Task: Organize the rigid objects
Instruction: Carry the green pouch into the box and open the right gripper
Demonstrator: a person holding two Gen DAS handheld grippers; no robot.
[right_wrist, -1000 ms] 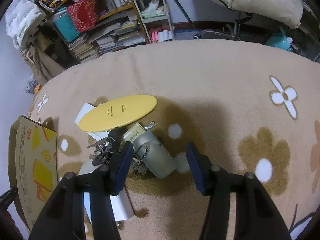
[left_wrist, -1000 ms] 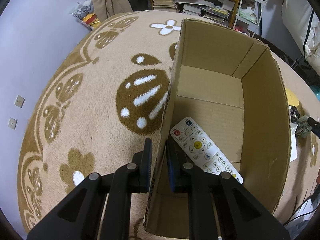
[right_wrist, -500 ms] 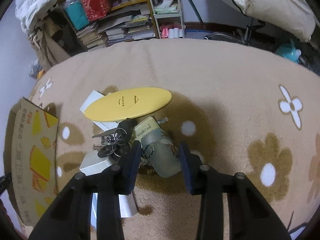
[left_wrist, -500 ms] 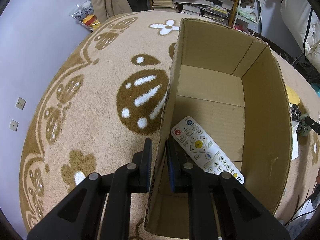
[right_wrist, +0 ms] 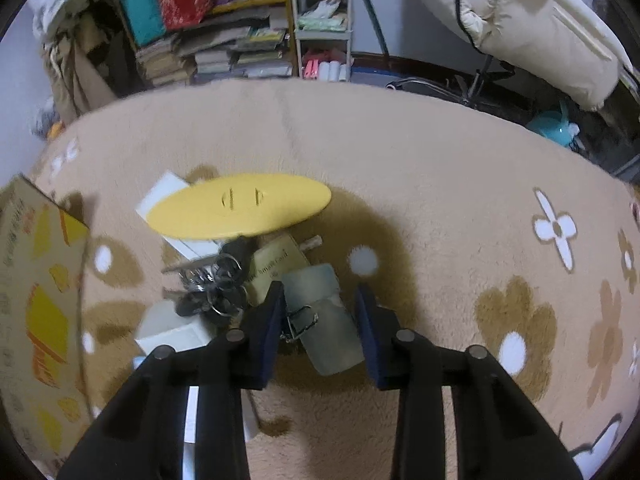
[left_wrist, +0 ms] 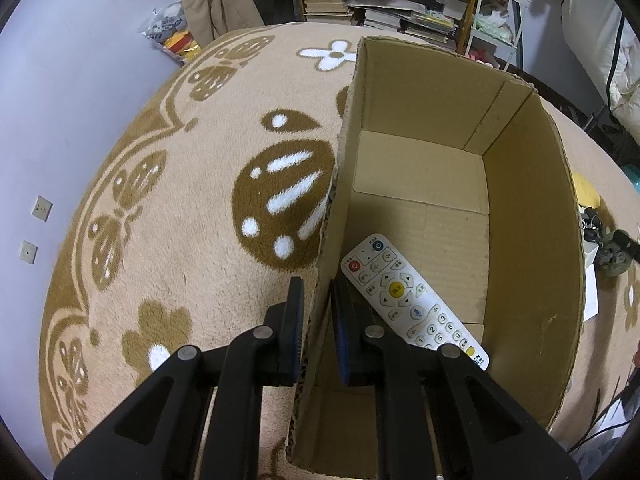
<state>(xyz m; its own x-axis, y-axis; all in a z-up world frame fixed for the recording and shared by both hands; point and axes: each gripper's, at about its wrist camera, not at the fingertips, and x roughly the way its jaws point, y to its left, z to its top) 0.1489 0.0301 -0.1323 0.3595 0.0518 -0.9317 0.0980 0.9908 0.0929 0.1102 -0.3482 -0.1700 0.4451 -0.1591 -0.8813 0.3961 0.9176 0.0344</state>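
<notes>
An open cardboard box [left_wrist: 532, 208] stands on the rug, with a white remote control [left_wrist: 412, 300] lying inside. My left gripper [left_wrist: 316, 320] is shut on the box's left wall. In the right wrist view the box's printed outside [right_wrist: 36, 300] is at the far left. A grey-green pouch with a metal clasp [right_wrist: 324, 320] lies on the rug between the fingers of my open right gripper [right_wrist: 320, 320]. Beside it lie a gold card tin [right_wrist: 276, 268], a bunch of keys [right_wrist: 212, 288], a yellow oval lid [right_wrist: 240, 204] and white boxes [right_wrist: 168, 328].
The beige flowered rug [right_wrist: 420, 184] covers the floor. Shelves of books [right_wrist: 224, 52], a white cart [right_wrist: 320, 20] and a chair base [right_wrist: 460, 84] stand beyond its far edge. A lilac wall with sockets [left_wrist: 40, 208] is to the left of the box.
My right gripper has moved forward and down so its fingers now straddle the grey-green pouch, and its opening has narrowed. My left gripper and the box have hardly moved.
</notes>
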